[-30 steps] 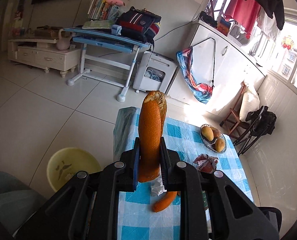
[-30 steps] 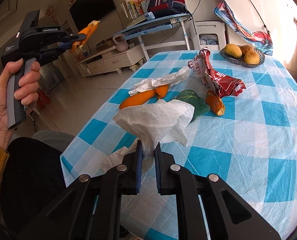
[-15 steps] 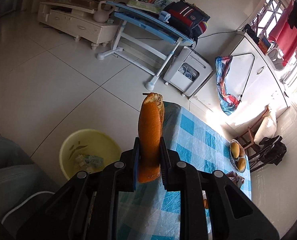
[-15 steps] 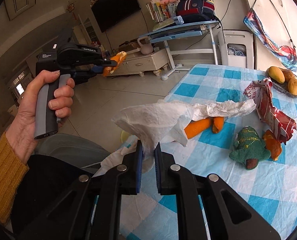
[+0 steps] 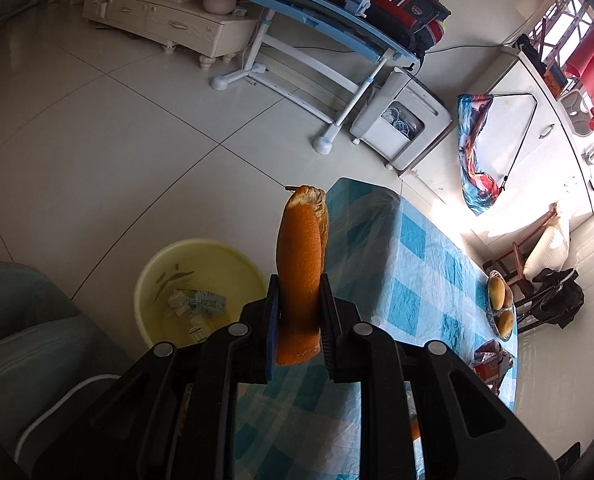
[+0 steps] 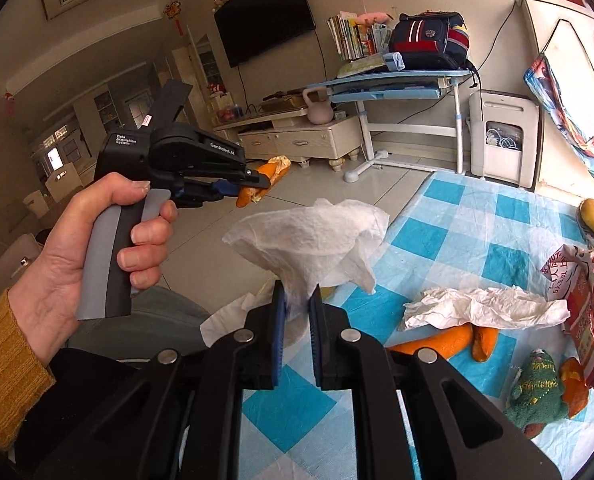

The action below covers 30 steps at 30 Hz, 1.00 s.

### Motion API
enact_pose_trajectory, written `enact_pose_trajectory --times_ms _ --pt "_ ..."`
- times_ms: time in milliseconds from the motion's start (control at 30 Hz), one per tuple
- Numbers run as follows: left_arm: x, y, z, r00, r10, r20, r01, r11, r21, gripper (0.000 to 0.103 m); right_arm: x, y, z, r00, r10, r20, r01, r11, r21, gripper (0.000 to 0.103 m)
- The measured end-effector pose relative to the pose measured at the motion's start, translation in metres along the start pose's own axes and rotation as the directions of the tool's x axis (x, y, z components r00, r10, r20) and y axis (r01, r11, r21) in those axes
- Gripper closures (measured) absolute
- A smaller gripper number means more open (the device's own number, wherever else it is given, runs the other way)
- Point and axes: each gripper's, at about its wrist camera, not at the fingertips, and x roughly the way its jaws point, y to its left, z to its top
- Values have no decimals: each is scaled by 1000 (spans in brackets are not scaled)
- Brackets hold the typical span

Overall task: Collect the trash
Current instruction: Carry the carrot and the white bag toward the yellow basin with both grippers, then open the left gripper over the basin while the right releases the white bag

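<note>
My left gripper (image 5: 299, 300) is shut on a long orange peel (image 5: 301, 268) that stands up between its pads, off the table's edge. Below and to its left on the floor sits a yellow basin (image 5: 201, 276) with bits of trash in it. The right wrist view shows that same left gripper (image 6: 253, 184) in a hand (image 6: 97, 248), holding the orange peel (image 6: 265, 180). My right gripper (image 6: 297, 320) is shut on a crumpled white tissue (image 6: 313, 240), lifted over the table's left edge. More peel (image 6: 437, 344), another tissue (image 6: 485, 306) and a red wrapper (image 6: 585, 304) lie on the checked table (image 6: 457, 224).
A green knitted toy (image 6: 537, 388) lies by the peels, and a dish of mangoes (image 5: 501, 308) stands at the table's far end. A grey seat (image 5: 21, 344) is at my left. A blue desk (image 5: 325, 20), an air purifier (image 5: 401, 120) and a TV cabinet (image 5: 165, 20) stand beyond open tiled floor.
My left gripper carried the peel off the table towards the basin and tilted downward. My right gripper lifted the tissue and swung left towards the table's edge.
</note>
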Motion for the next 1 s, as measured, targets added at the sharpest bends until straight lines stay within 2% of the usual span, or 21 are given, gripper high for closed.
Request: enact_pose_trajectory --times_ms 100,200,367,433,667,733,800,867,967,1000 --pt "9 10 1 999 -2 -36 2 1000 -11 85 -7 25 5 995 -67 75 78 985 -154 91" --pt "16 19 4 999 5 -52 -6 1000 -20 85 -16 50 2 981 -115 154 157 942 -298 91" --pt "21 25 4 998 9 -63 -11 1000 -27 85 -13 68 -6 968 -160 193 229 879 -419 91" --pt "23 24 3 998 18 -64 -19 1000 -11 85 -7 70 -7 970 -156 184 224 869 -442 91" --pt "49 31 1 985 83 -154 -83 997 8 85 33 35 21 996 -71 60 84 960 -267 91" --pt "64 41 -3 971 86 -221 -90 996 -7 84 54 21 29 999 -37 -9 35 982 -185 91" --pt "73 56 -5 956 131 -262 -149 987 -52 80 73 13 33 998 -31 -53 23 990 -138 90" --pt "70 68 -4 959 124 -254 -156 982 -111 70 95 9 38 993 -21 -118 8 994 -107 90" --pt "55 74 1 972 130 -193 -160 976 -149 54 123 14 40 983 -25 -183 4 994 -111 89" --pt "50 74 2 975 135 -175 -163 975 -152 54 131 17 41 979 -29 -201 5 993 -116 89"
